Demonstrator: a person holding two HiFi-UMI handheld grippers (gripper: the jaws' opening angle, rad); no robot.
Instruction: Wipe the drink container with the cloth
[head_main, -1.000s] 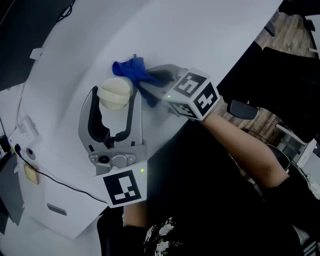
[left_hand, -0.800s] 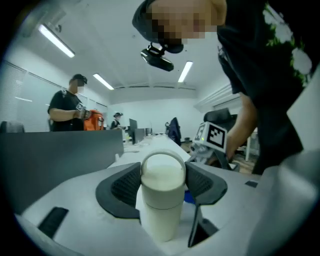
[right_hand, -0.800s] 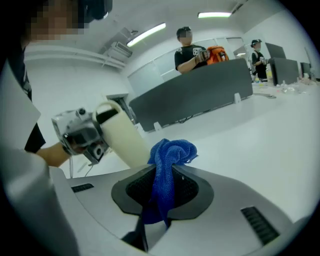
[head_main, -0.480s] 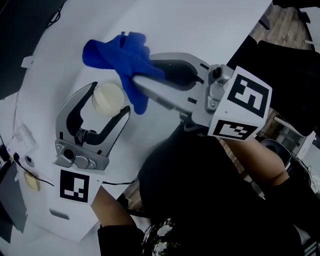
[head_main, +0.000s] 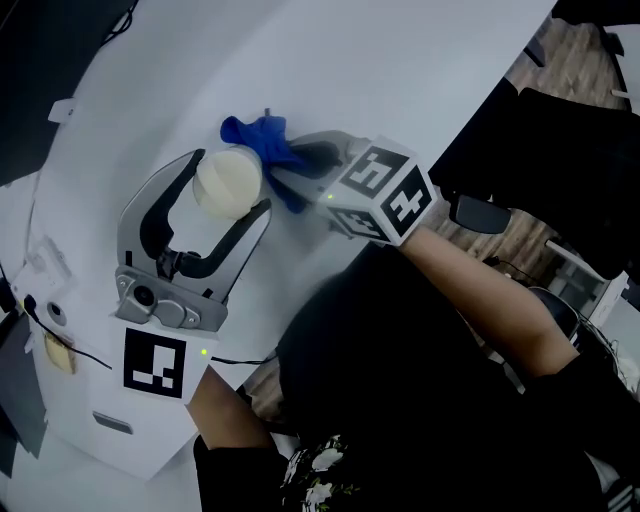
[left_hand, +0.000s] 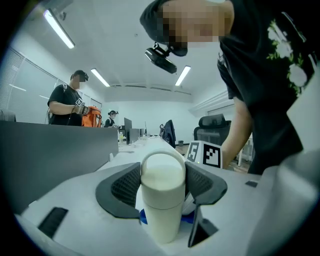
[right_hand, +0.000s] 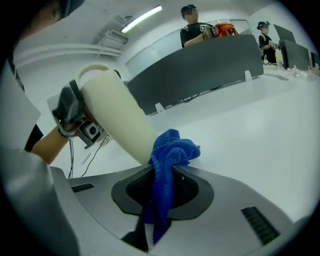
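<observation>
Head view: left gripper (head_main: 231, 188) clamps cream drink container (left_hand: 161, 197); right gripper (right_hand: 162, 189) pinches blue cloth (head_main: 257, 137), cloth touching container side.

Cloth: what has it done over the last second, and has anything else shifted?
The right gripper lifted the cloth up and away from the drink container, then brought it back down against the container's side. The back end of the left gripper swung leftward in the head view. Unchanged: the left gripper stays shut on the container and the right stays shut on the cloth.

cloth (left_hand: 143, 216) mostly hidden behind drink container (left_hand: 162, 195), container's base unseen from above
</observation>
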